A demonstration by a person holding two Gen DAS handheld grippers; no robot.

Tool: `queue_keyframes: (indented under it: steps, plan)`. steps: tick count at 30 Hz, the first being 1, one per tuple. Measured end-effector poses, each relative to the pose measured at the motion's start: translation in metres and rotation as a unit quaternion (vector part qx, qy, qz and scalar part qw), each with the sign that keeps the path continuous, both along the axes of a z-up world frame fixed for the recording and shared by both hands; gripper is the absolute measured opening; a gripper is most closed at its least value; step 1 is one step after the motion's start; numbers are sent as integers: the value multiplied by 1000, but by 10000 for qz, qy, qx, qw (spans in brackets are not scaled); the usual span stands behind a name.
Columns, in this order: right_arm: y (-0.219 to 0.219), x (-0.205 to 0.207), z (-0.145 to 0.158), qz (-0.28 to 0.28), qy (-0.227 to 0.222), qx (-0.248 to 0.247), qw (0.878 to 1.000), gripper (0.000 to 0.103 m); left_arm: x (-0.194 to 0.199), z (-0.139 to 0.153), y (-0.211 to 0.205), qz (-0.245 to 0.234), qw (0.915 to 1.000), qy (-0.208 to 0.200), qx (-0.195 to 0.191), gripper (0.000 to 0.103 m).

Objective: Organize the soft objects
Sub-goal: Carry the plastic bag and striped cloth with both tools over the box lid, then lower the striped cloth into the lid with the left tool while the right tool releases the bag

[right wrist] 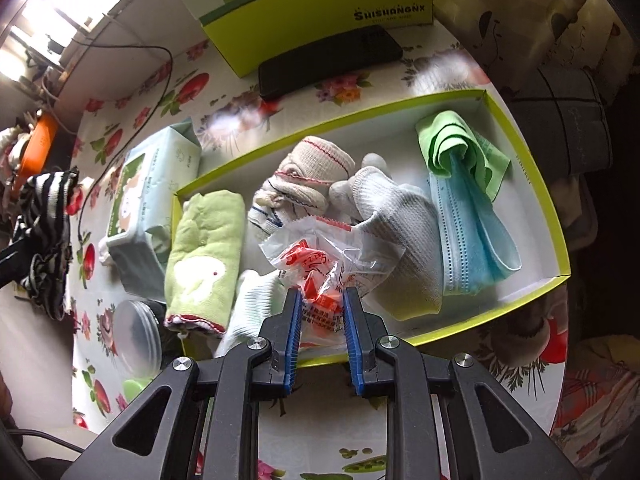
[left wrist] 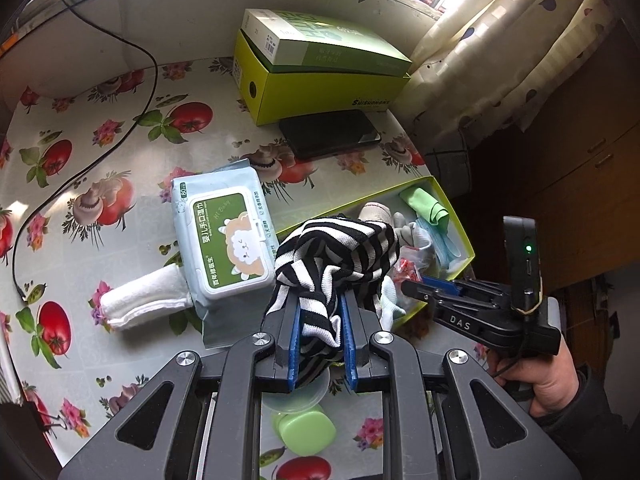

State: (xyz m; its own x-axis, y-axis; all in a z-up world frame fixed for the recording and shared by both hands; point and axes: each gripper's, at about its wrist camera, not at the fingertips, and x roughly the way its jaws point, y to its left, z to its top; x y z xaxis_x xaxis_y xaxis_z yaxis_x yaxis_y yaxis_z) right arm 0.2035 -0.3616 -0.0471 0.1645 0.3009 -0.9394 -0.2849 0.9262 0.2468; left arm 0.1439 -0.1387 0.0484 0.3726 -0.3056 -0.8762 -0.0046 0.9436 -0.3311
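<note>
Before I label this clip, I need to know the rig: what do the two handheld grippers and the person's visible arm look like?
Both the left gripper and the right gripper are black, with triangular cut-outs in the linkage arms, silver round pivot bolts and ribbed blue pads on the jaws. The right one, seen from the left wrist camera, reads "DAS", carries a black module with a green light and trails a black cable. The hand holding it wears a dark sleeve.

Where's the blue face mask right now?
The blue face mask lies in the open green-rimmed box, at its right end in the right wrist view, partly under the green cloth and beside the grey sock.
</note>
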Motion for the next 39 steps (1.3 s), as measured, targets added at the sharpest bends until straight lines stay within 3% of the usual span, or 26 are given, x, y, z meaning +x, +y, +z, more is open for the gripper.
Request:
queue_keyframes:
  steps: [5,14,29,39]
  plan:
    - [-8,8,-8,-185,86,21,9998,20,8,-6,-7,-82,9999,78,32,18]
    - [-15,-4,8,-278,56,342,9990,35,19,-13,-26,-307,9994,182,43,18]
    - [-22,-11,38,-376,-188,545,9976,37,30,-18,-50,-552,9980,223,224,18]
    - [-24,-20,36,-353,-114,526,9979,38,35,-29,-61,-647,9970,340,260,18]
